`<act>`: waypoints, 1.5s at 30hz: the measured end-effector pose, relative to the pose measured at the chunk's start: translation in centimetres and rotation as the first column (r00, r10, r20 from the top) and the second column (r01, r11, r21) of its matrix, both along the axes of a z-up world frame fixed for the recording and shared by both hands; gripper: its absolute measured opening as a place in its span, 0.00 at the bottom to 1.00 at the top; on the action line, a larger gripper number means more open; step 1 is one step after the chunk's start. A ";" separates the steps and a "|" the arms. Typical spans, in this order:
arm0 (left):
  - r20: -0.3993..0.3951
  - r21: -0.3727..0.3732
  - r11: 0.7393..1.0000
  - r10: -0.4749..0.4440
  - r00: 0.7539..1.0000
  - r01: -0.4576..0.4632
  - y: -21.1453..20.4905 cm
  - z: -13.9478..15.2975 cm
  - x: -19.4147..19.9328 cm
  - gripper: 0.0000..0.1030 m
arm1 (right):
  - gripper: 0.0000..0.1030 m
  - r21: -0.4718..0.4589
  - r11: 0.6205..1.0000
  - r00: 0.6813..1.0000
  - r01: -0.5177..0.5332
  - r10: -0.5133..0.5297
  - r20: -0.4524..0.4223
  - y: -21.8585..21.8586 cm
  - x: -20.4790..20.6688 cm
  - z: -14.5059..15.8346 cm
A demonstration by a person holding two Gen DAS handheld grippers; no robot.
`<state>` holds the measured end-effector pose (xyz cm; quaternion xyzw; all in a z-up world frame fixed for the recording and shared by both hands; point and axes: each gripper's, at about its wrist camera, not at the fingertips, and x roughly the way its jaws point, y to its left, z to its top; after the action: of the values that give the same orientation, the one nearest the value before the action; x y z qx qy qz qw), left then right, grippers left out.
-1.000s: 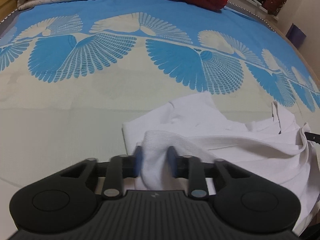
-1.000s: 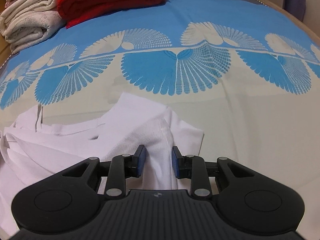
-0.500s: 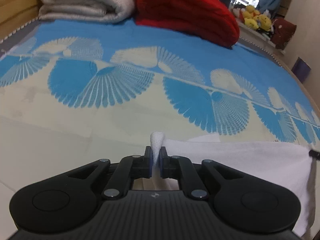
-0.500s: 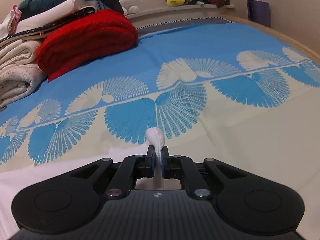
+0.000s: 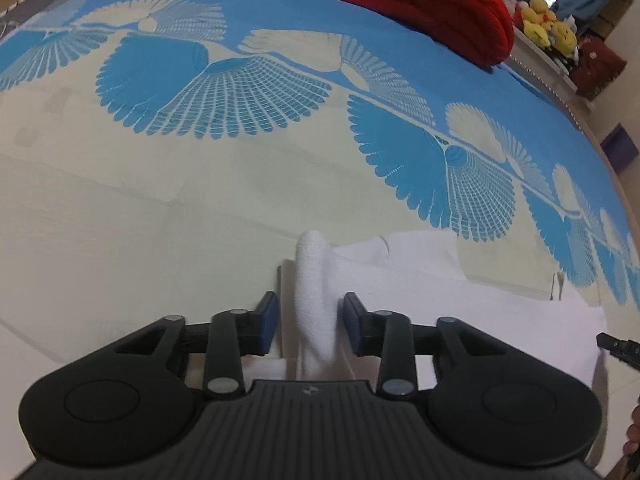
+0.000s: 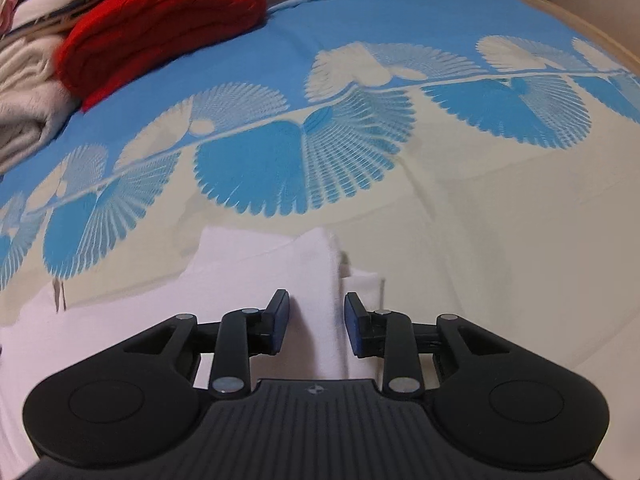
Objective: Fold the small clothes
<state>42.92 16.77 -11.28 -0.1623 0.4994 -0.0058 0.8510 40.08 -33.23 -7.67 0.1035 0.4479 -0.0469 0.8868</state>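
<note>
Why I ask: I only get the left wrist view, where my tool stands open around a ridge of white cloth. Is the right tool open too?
Observer: Yes. The right tool is open, its jaws apart on either side of a raised ridge of the white cotton garment.
Operator: What lies to the right of that ridge?
Observer: The corner of a lower white layer of the same garment, lying flat, and past it the bare cream part of the blue-and-cream fan-patterned bedspread.
</note>
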 end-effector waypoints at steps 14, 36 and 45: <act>0.090 0.146 0.987 0.053 0.995 -0.065 -1.5 1.7 0.3 0.27 | 0.07 -0.051 0.990 0.981 0.130 -0.121 0.151 0.7 0.4 1.9; -0.014 0.030 0.968 -0.251 0.968 0.251 -4.3 2.7 -6.5 0.39 | 0.40 -0.070 0.997 0.992 -0.044 0.035 -0.121 0.8 -6.6 1.1; -0.059 0.155 0.920 -0.355 0.933 0.360 -6.0 2.7 -9.8 0.41 | 0.47 -0.125 0.991 0.986 -0.050 0.029 -0.163 0.3 -9.9 1.6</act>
<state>33.09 10.80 -8.54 0.0018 0.5320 -0.1173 0.8386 30.23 -32.91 -6.03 0.0330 0.5160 -0.0664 0.8534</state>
